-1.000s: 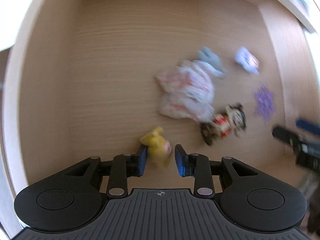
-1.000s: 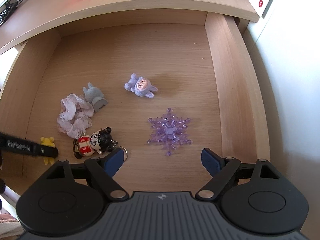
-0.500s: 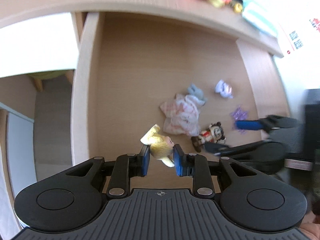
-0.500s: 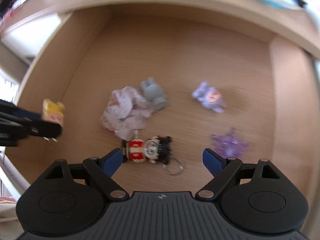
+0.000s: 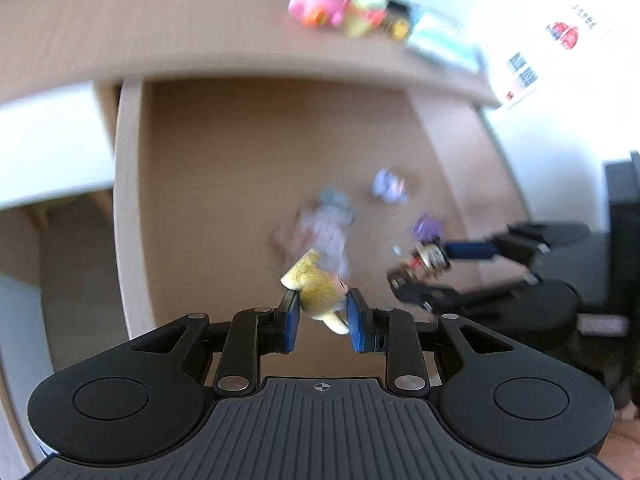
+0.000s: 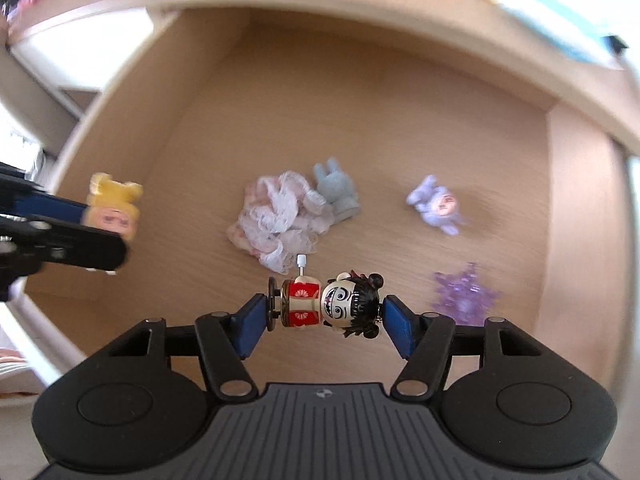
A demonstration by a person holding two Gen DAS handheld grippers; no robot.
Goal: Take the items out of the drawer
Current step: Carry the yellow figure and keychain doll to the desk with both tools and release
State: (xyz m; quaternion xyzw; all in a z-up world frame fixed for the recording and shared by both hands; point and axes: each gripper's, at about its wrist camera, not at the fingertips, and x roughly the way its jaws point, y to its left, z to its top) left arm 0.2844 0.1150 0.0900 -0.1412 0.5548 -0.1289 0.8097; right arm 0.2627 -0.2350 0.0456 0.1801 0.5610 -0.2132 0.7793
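Observation:
The open wooden drawer point(image 6: 400, 120) lies below both grippers. My left gripper point(image 5: 322, 308) is shut on a small yellow toy figure point(image 5: 316, 286) and holds it above the drawer's left side; the same yellow toy figure point(image 6: 114, 204) appears at the left of the right wrist view. My right gripper point(image 6: 326, 326) is shut on a doll point(image 6: 328, 306) with a red dress and black hair, which lies sideways between the blue pads point(image 6: 254, 326). In the left wrist view the doll point(image 5: 420, 264) is blurred in the right gripper point(image 5: 434, 276).
On the drawer floor lie a crumpled lace cloth point(image 6: 280, 220), a grey bunny point(image 6: 336, 188), a lilac figure point(image 6: 438, 206) and a purple snowflake point(image 6: 466, 294). The desk top point(image 5: 160, 20) beyond carries a pink toy point(image 5: 316, 8) and other small items.
My left gripper rose out of the drawer with the yellow toy. My right gripper moved left over the doll and shut on it, where it stood open before.

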